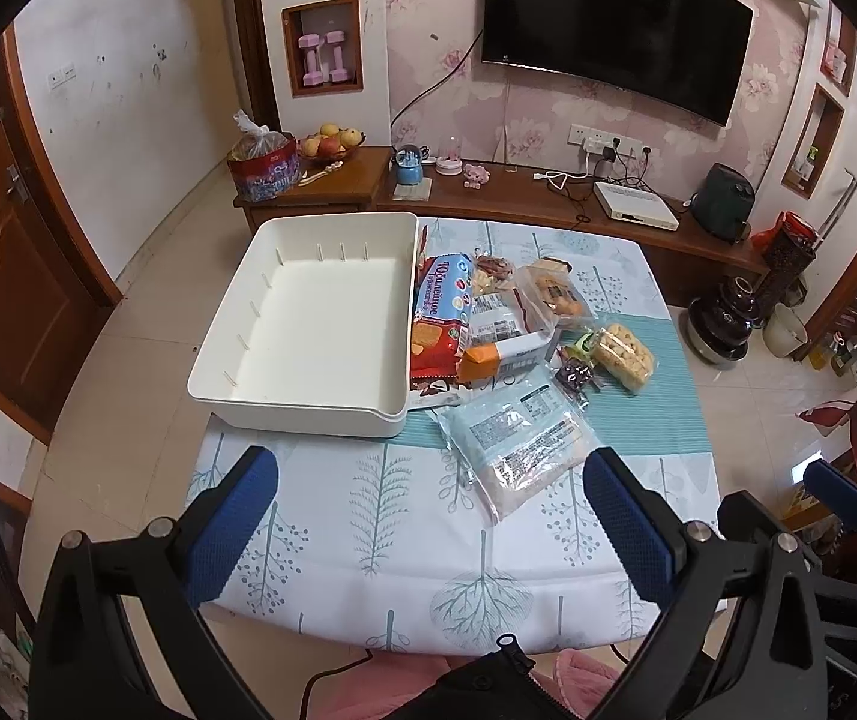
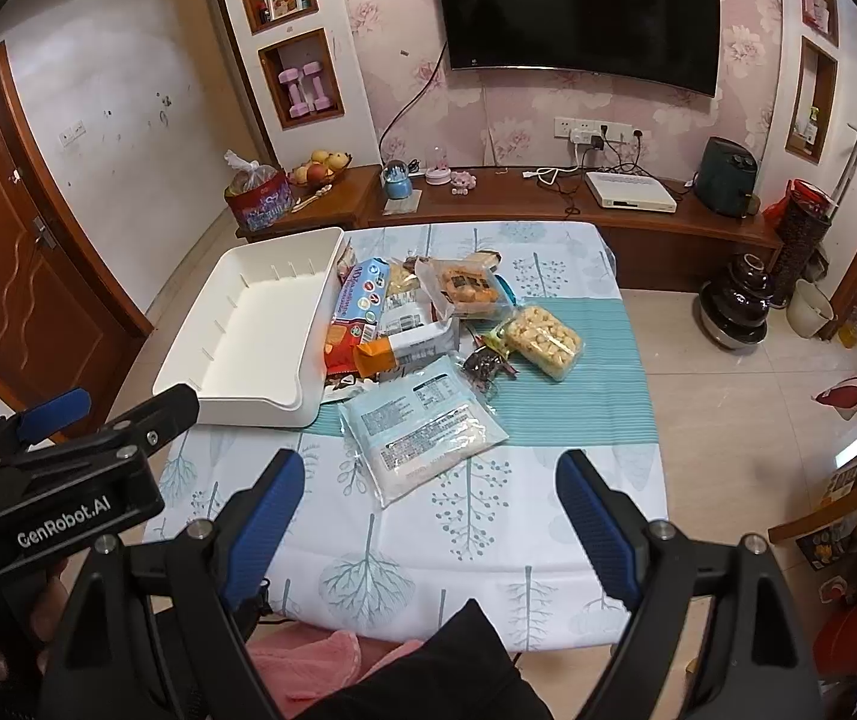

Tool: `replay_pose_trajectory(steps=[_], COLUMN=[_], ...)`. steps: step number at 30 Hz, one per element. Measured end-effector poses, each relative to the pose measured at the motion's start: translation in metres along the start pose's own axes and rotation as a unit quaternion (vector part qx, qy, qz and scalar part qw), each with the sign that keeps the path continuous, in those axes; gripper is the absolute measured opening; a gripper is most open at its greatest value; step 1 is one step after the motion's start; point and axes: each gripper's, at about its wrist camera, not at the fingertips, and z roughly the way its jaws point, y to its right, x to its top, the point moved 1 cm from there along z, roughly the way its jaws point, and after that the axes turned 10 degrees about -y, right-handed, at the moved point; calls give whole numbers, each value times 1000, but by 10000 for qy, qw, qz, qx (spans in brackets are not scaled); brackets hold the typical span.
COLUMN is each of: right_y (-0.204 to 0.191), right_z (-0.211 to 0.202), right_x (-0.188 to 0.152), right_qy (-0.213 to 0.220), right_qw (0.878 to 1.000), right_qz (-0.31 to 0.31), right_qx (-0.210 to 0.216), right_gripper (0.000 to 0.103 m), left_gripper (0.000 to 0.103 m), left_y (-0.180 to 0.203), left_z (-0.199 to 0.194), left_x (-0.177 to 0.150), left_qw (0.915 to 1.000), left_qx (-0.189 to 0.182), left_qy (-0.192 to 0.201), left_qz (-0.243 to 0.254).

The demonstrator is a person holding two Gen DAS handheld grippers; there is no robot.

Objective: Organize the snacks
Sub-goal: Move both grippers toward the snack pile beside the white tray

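Note:
An empty white bin [image 1: 320, 324] [image 2: 260, 330] sits at the table's left. Right of it lies a heap of snacks: a red biscuit packet [image 1: 440, 318] [image 2: 356, 306], a cookie bag [image 1: 554, 294] [image 2: 464, 291], an orange-ended packet [image 1: 488, 357] [image 2: 392, 354], a clear puffed-snack pack [image 1: 620, 348] [image 2: 542, 339] and a small dark sweet [image 1: 575, 375] [image 2: 482, 369]. Nearest me lies a pale blue packet [image 1: 512, 438] [image 2: 422, 426]. My left gripper [image 1: 431, 462] hovers open over the table's near part, holding nothing. My right gripper [image 2: 431, 462] hangs open just short of the pale blue packet.
The table wears a tree-print cloth [image 1: 380, 516] with a teal mat [image 1: 638, 414] under the snacks. Tiled floor surrounds it, and a wooden TV bench [image 1: 488, 192] stands behind. One of the left gripper's fingers [image 2: 56, 411] shows at the right wrist view's left edge. Pink fabric [image 2: 308, 654] lies below.

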Motion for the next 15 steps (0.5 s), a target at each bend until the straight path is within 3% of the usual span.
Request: replay_pose_trajectory(steps=[15], right_y=[-8], right_z=[4], right_x=[9], right_qy=[32], right_qw=[9996], right_qz=[34], right_qx=[-270], right_gripper=[87], left_gripper=[101], left_y=[-13], left_z=[14], left_x=[-2], left_qw=[9998], left_qx=[-105], left_qy=[-46], left_qz=[131])
